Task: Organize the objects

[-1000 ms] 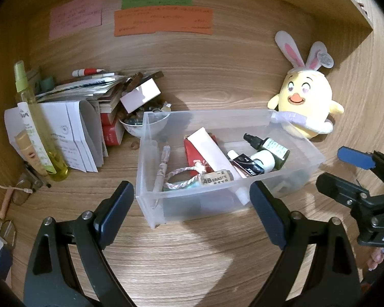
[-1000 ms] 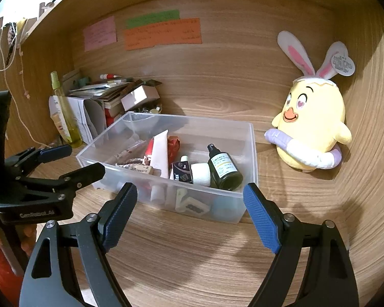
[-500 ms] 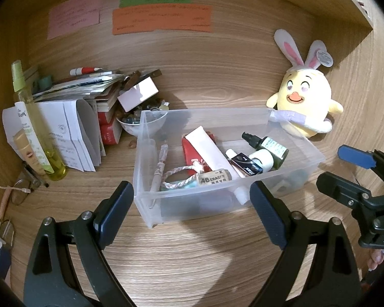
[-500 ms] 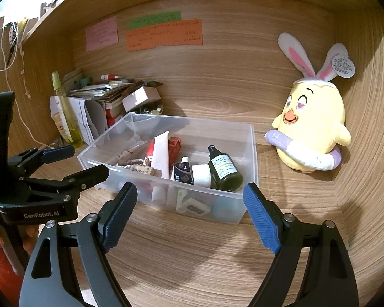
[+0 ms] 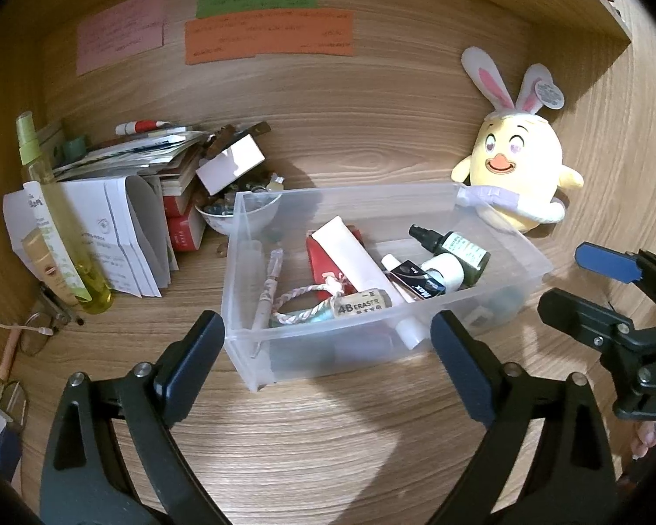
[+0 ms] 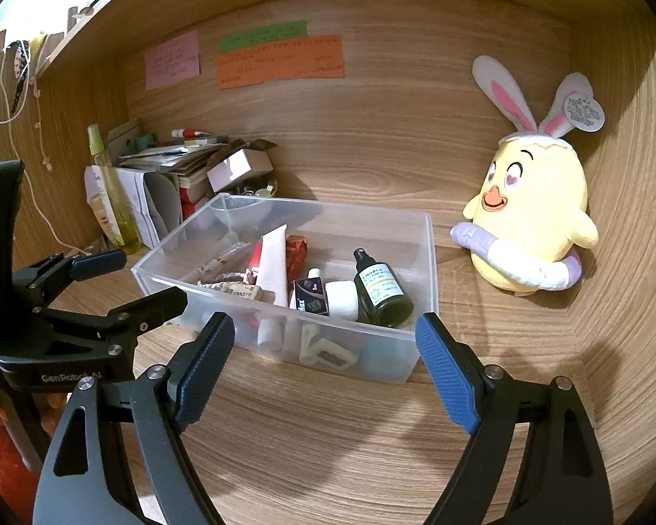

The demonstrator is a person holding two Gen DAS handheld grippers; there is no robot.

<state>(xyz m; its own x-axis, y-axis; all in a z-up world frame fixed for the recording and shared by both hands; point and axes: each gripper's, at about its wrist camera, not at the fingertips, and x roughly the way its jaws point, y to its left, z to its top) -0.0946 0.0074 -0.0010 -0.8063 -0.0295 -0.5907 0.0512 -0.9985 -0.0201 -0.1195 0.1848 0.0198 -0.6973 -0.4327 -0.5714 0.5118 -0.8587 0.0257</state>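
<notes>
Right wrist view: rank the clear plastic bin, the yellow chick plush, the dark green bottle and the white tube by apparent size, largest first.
1. clear plastic bin
2. yellow chick plush
3. white tube and dark green bottle: they look much alike, the tube longer, the bottle fatter, so no ranking between them.

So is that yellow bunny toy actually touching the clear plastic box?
Apart. In the right wrist view, bare wooden shelf shows between the plush toy and the clear box's right wall.
</notes>
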